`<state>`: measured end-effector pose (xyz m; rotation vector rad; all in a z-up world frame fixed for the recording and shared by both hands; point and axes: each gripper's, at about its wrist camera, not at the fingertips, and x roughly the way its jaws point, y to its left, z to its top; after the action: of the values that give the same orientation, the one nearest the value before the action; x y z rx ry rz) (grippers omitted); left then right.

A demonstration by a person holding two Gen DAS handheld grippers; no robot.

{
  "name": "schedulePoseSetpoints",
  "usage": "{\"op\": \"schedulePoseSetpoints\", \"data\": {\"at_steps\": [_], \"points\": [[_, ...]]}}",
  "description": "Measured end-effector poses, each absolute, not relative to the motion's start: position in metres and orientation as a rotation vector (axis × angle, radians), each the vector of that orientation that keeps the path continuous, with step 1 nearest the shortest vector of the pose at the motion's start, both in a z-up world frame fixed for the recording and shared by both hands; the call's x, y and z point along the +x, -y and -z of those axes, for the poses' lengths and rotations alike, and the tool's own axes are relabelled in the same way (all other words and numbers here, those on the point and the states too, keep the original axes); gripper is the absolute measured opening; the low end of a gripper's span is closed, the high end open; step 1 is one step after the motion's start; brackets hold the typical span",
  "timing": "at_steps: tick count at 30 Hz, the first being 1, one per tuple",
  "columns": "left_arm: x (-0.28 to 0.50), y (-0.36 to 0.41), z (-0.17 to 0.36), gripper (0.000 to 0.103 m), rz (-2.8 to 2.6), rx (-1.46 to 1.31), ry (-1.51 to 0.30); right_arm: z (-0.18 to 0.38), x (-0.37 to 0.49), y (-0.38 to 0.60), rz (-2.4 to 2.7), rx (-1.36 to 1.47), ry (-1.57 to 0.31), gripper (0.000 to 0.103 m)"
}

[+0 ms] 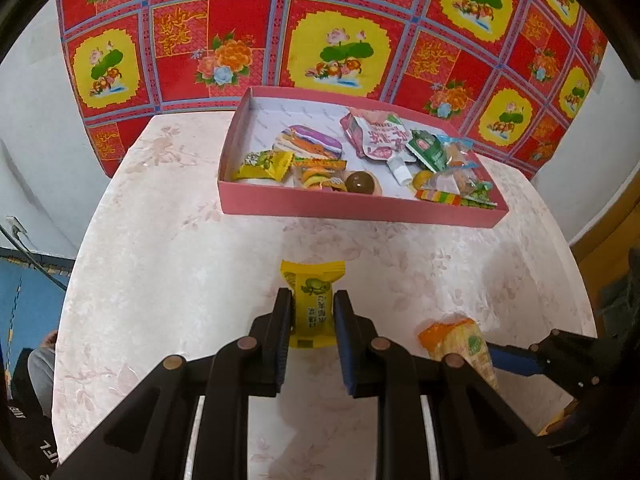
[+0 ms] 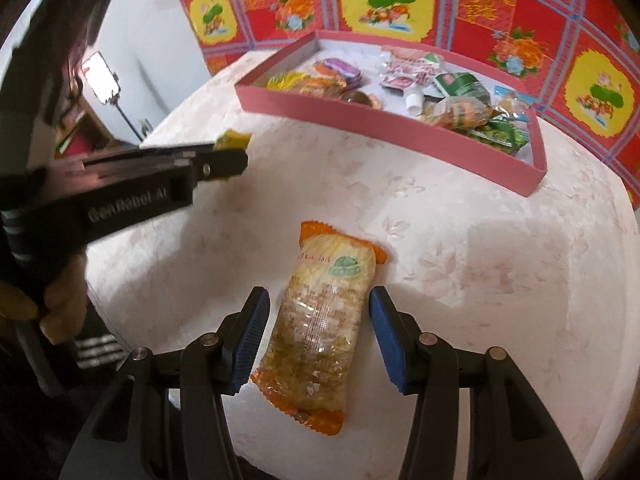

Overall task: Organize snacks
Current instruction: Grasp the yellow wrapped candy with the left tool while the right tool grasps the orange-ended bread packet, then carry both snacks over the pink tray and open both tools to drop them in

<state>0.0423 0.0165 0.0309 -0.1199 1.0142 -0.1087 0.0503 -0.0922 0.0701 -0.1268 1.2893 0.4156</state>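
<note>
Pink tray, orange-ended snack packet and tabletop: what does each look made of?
Pink tray: likely cardboard, matte, with thin straight folded walls and a white lining. Orange-ended snack packet: thin plastic film, glossy and crinkled, clear in the middle so its contents show, with crimped ends. Tabletop: pale floral covering with a slight sheen, perhaps vinyl or marble-look laminate; unclear.

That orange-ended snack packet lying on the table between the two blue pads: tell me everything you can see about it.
The orange-ended packet is a long pillow pack of clear, shiny film with crimped orange ends, a small green oval logo and fine print; pale yellow food shows through. It lies flat on the pale floral table, outside the pink box. The right gripper straddles it, its blue pads on either side with a visible gap, not pressing.
</note>
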Motion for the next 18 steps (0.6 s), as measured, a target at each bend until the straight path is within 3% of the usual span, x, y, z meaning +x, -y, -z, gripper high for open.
{"op": "schedulePoseSetpoints", "data": {"at_steps": [2, 3, 18], "points": [[0.043, -0.016, -0.031, 0.022, 0.107, -0.119, -1.015, -0.068, 0.049, 0.091, -0.417, -0.15, -1.29, 0.048], [0.043, -0.016, -0.031, 0.022, 0.106, -0.118, -1.015, -0.069, 0.048, 0.091, -0.417, -0.161, -1.283, 0.039], [0.047, -0.007, -0.042, 0.022, 0.11, -0.092, -0.992, -0.085, 0.06, 0.115, -0.408, -0.092, -1.224, 0.038]]}}
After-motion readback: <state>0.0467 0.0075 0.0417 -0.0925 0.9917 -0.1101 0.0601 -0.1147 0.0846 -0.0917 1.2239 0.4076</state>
